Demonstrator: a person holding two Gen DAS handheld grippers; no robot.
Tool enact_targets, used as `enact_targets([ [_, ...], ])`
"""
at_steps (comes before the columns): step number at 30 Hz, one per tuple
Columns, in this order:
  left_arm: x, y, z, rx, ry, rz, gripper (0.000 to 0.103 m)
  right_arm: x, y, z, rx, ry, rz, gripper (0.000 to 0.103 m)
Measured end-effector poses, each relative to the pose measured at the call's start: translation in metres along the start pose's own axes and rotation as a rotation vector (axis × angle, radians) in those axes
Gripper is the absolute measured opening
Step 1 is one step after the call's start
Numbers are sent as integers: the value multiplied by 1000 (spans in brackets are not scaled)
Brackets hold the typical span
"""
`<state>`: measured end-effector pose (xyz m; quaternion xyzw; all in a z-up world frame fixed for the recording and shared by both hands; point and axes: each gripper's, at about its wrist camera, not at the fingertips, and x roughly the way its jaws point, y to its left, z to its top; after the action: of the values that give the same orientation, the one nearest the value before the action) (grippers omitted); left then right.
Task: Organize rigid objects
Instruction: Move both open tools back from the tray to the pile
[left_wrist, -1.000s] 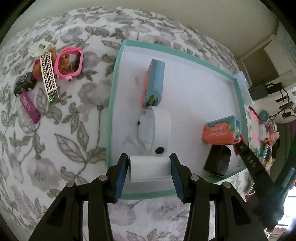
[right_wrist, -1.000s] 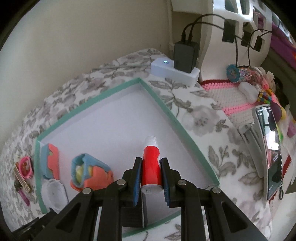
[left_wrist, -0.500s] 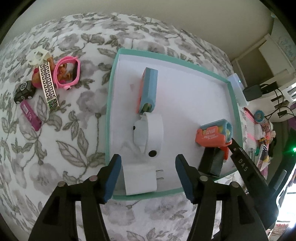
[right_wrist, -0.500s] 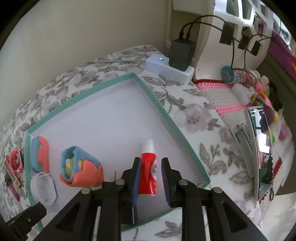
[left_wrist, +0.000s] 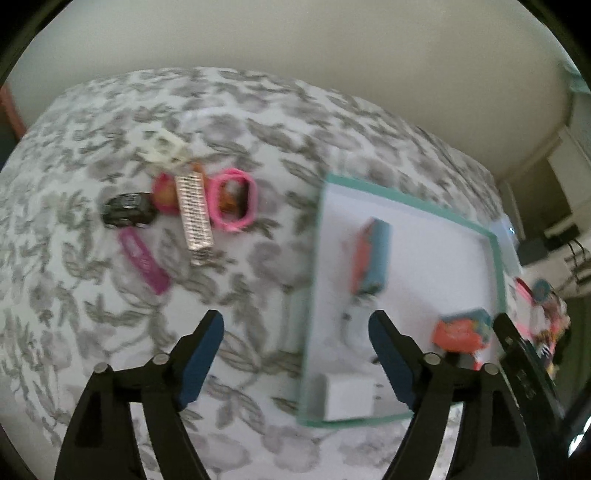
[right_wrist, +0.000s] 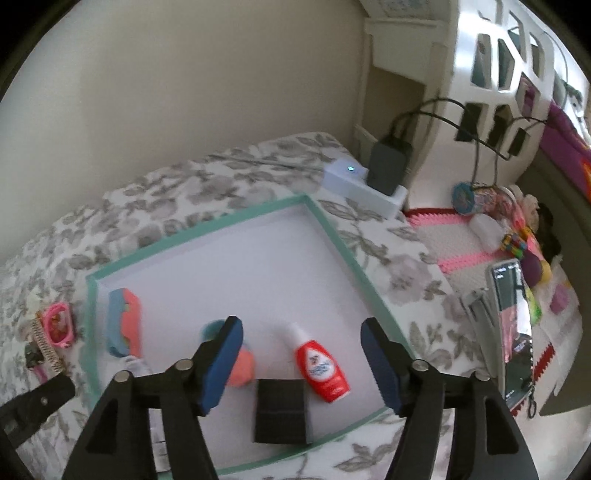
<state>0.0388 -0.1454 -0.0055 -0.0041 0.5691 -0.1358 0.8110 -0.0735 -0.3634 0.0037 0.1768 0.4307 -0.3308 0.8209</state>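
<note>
Now both tools stand released, jaws having just been opening, nothing between the pads. Left tool (left_wrist: 295, 354) hangs over the floral bedspread (left_wrist: 74, 295), with the loose cluster far and left of it: purple clip (left_wrist: 144, 260), patterned bar (left_wrist: 194, 216), pink ring (left_wrist: 234, 202). Clip's long axis runs diagonally, near-right to far-left. Right tool (right_wrist: 301, 360) hovers over the teal tray (right_wrist: 334, 230), red bottle (right_wrist: 322, 365) lying inside. Judgement: left tool is nearer the cluster.

Nothing could be read: the label on the red bottle (right_wrist: 322, 368) in the teal-rimmed tray (right_wrist: 332, 229) was a blur, and the phone screen (right_wrist: 513, 317) beside the tray showed only illegible marks.
</note>
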Motion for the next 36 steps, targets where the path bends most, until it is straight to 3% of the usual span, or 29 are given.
enact_targets([
  [9, -8, 59, 17, -138, -58, 94, 91, -20, 50, -5, -68, -5, 161, 89],
  [20, -29, 124, 32, -242, -128, 230, 92, -38, 124, -27, -219, 1, 297, 90],
  [23, -35, 139, 35, -260, -148, 260, 93, -38, 138, -34, -248, 10, 312, 91],
  [27, -40, 157, 38, -304, -172, 274, 100, -36, 153, -39, -285, 18, 337, 103],
  [36, -35, 178, 54, -350, -206, 282, 100, -22, 180, -37, -328, 34, 367, 103],
])
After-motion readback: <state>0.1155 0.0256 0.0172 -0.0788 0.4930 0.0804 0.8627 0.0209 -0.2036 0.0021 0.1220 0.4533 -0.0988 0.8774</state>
